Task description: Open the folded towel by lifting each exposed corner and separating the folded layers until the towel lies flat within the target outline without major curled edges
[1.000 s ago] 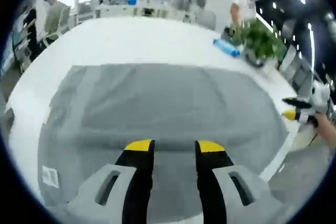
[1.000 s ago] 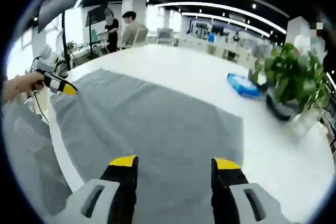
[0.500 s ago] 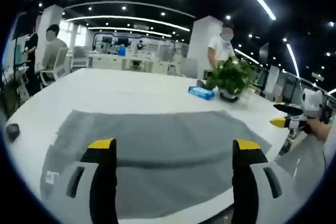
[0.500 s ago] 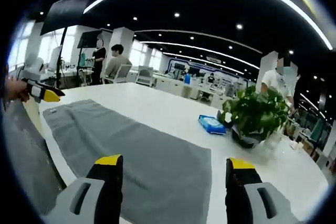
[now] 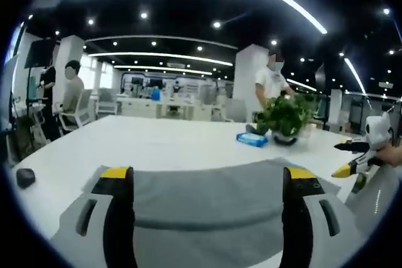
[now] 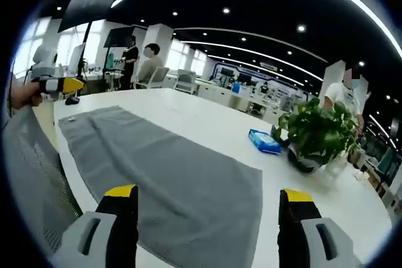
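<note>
Both hand-held grippers risen, one towel (image 6: 169, 180) flat

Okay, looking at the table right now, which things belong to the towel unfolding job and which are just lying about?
Part of the job:
- grey towel, spread on the white table
- left hand-held gripper, open, empty
- right hand-held gripper, open, empty

Just lying about:
- potted plant
- blue packet beside the plant
- small dark object near the table edge
</note>
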### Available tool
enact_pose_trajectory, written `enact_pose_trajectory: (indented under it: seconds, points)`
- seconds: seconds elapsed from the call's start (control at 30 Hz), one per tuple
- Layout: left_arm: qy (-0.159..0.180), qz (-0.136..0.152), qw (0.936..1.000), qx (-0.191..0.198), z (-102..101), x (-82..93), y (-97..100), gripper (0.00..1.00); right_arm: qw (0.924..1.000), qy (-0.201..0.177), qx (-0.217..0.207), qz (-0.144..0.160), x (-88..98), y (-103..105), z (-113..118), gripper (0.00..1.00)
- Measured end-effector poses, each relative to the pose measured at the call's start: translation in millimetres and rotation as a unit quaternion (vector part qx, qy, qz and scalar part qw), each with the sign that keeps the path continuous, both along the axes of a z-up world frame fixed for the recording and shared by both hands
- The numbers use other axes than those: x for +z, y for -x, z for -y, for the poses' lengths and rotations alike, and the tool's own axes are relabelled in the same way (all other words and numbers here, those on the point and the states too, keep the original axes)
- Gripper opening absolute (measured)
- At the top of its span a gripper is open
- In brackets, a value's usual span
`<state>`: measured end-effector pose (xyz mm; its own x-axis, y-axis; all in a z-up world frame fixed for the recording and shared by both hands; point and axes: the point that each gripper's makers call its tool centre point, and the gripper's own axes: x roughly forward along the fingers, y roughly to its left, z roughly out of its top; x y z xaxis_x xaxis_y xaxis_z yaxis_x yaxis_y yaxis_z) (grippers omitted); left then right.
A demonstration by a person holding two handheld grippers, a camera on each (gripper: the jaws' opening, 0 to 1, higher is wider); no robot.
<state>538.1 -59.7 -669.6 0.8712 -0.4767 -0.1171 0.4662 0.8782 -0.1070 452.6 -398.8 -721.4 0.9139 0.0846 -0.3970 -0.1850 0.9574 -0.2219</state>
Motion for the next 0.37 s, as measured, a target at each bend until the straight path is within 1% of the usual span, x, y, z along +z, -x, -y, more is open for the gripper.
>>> enact_pose_trajectory:
  seconds: [0.03, 0.07, 0.1, 0.13, 0.27, 0.37]
  points:
    - [-0.009, -0.006, 0.9999, -0.001, 0.5, -4.7, 0.2, 0.99, 1.0, -0.001, 0.0, 0.0, -0.7, 0.2, 0.2, 0.93]
    - [-0.027, -0.012, 0.9995, -0.008, 1.9, -11.3, 1.0, 0.99, 1.0, -0.002, 0.0, -0.001, -1.3, 0.2, 0.1, 0.93]
    - [-0.038, -0.015, 0.9991, -0.014, 3.0, -15.0, 2.1, 0.99, 1.0, -0.001, 0.002, -0.005, -2.1, 0.5, -1.4, 0.93]
    - [-0.049, -0.008, 0.9986, -0.02, 2.4, -17.7, 2.3, 0.98, 1.0, 0.001, 0.005, -0.007, -3.0, 0.6, -2.4, 0.93]
    - [-0.04, -0.004, 0.999, -0.022, 1.4, -16.7, 2.4, 0.97, 0.9996, 0.018, 0.014, -0.019, -8.1, 1.9, -4.8, 0.92]
    - [-0.044, -0.014, 0.9987, -0.021, -0.1, -21.4, 1.9, 0.96, 0.9996, 0.012, 0.015, -0.023, -8.5, 2.6, -5.8, 0.91]
